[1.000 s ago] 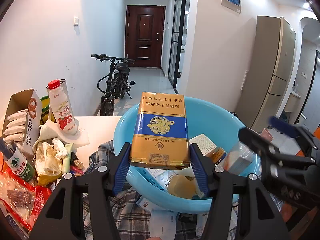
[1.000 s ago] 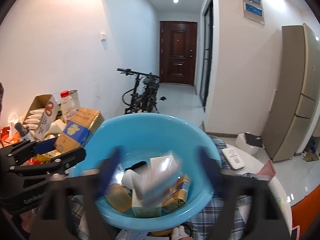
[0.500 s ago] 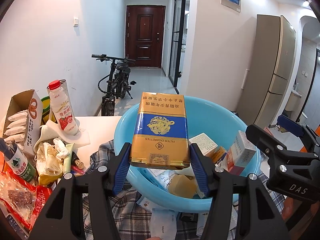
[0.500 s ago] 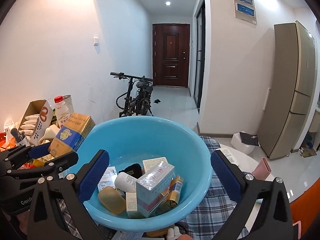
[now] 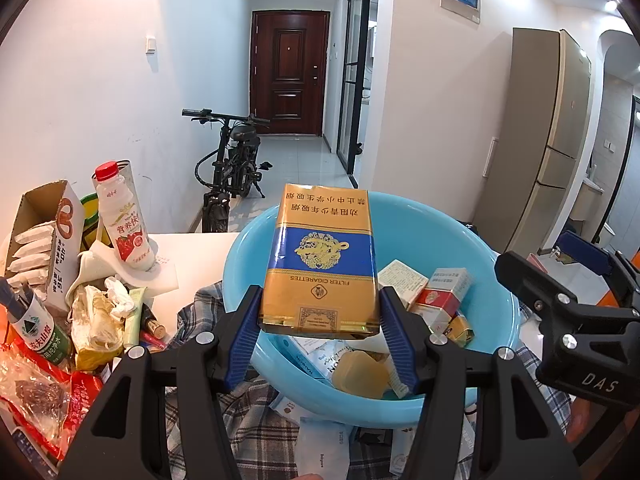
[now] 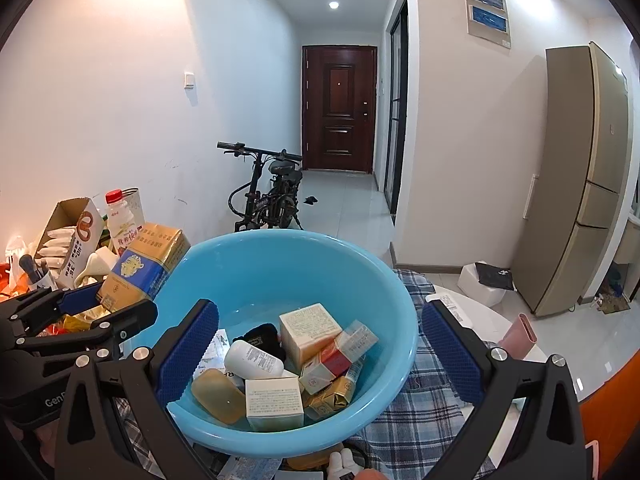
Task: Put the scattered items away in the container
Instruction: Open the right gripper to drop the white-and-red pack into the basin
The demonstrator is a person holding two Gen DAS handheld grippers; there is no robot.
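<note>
My left gripper is shut on a gold and blue cigarette carton and holds it over the near left rim of the blue basin. The carton also shows in the right wrist view. My right gripper is wide open and empty above the basin. In the basin lie a red and white cigarette pack, a white bottle, a yellow soap bar and several small boxes.
Left of the basin stand a milk drink bottle, an open cardboard box, a green water bottle, snack bags and tubes. A plaid cloth lies under the basin. A pink item sits at the right.
The red and white cigarette pack left my right gripper and now lies in the basin. My right gripper opened wide and drew back. The left gripper holds the carton still.
</note>
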